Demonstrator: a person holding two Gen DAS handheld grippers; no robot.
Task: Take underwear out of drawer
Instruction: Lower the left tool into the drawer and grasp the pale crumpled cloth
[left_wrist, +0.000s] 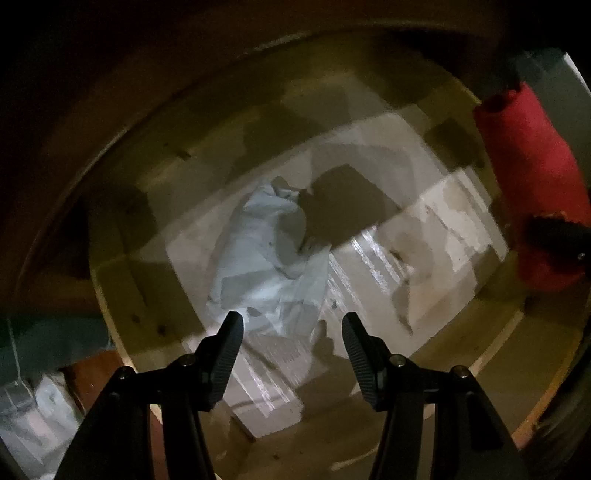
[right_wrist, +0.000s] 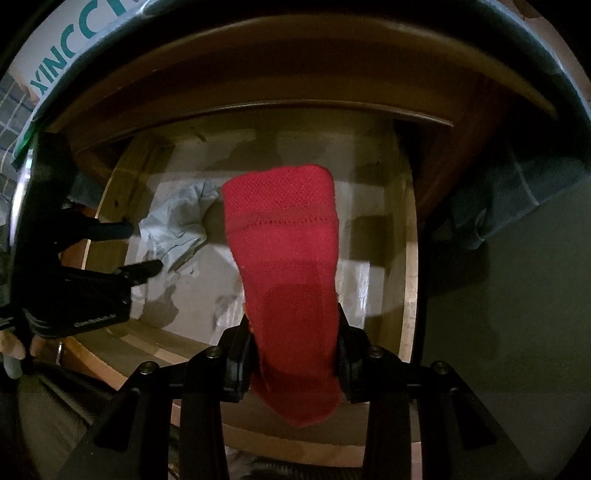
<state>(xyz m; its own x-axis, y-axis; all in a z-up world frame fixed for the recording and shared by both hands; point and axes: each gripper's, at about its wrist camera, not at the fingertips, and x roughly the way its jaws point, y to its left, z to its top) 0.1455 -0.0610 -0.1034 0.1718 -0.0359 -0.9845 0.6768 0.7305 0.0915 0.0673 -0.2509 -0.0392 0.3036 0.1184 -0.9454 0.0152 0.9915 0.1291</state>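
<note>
Drawer (right_wrist: 412, 258), wooden, pulled out. Red underwear (right_wrist: 288, 266): pinched in right gripper (right_wrist: 293, 354), hanging above drawer. Pale underwear (left_wrist: 266, 251): crumpled on drawer floor. Left gripper (left_wrist: 291, 325): jaws spread, empty, pointing down over pale underwear.

I am in a home, at a dim wooden drawer (right_wrist: 410, 258) lined with pale paper (left_wrist: 436, 221), with clothes (left_wrist: 266, 236) lying in it and tiles (right_wrist: 14, 107) beside.
</note>
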